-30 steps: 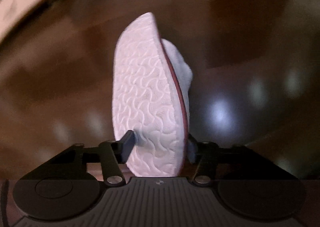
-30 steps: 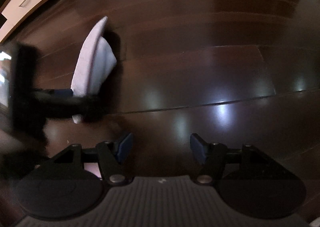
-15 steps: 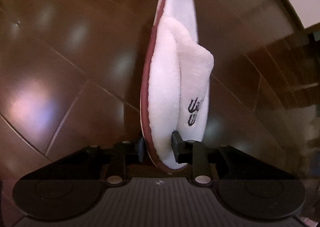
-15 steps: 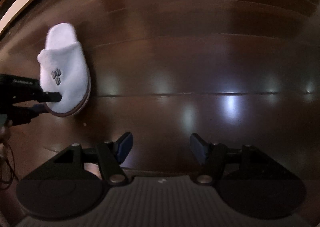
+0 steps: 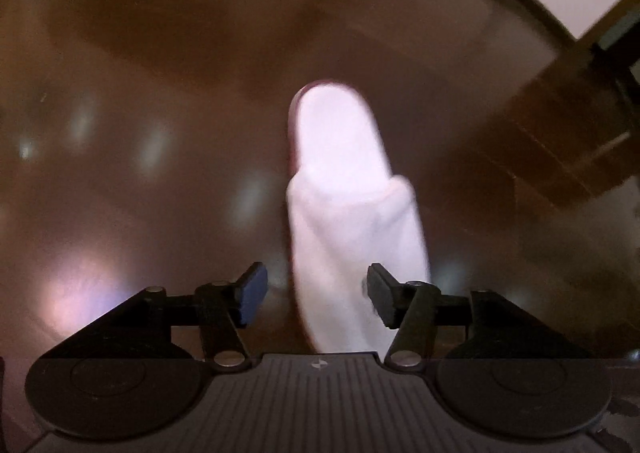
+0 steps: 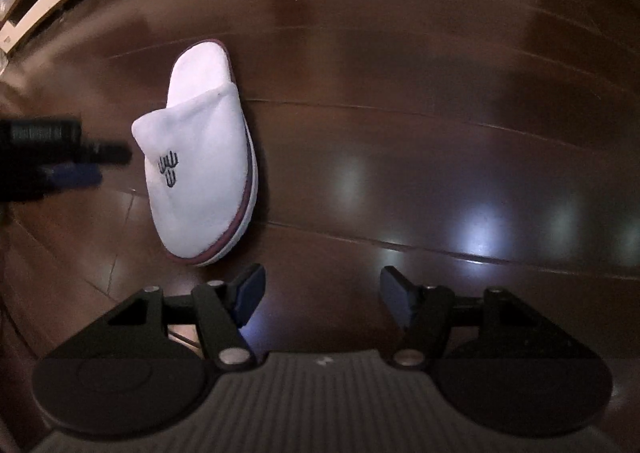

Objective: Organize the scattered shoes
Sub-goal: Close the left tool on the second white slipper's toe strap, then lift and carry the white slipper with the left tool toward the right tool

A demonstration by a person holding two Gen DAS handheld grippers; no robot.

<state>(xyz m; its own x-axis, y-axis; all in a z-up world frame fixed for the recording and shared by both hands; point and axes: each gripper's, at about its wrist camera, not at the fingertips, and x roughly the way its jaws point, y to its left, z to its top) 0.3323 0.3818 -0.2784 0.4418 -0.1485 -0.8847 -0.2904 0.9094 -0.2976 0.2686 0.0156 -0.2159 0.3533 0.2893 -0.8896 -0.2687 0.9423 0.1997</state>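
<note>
Slipper (image 6: pixel 200 157): white plush, maroon-edged sole, dark embroidered emblem, flat on glossy wooden floor (image 6: pixel 400 73). Lies ahead of left claw (image 5: pixel 316 295), spread wide, empty. Right claw (image 6: pixel 322 295) likewise wide, slipper forward-left.

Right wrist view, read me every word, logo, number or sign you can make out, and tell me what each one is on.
No readable words or numbers.
White slipper: a dark embroidered emblem on the upper, two stacked trident-like marks; a logo, not letters.
Left gripper: a pale line of print on its black body at the left edge, too blurred to read.
Right gripper: a tiny pale mark on its ribbed housing, too small to read.
</note>
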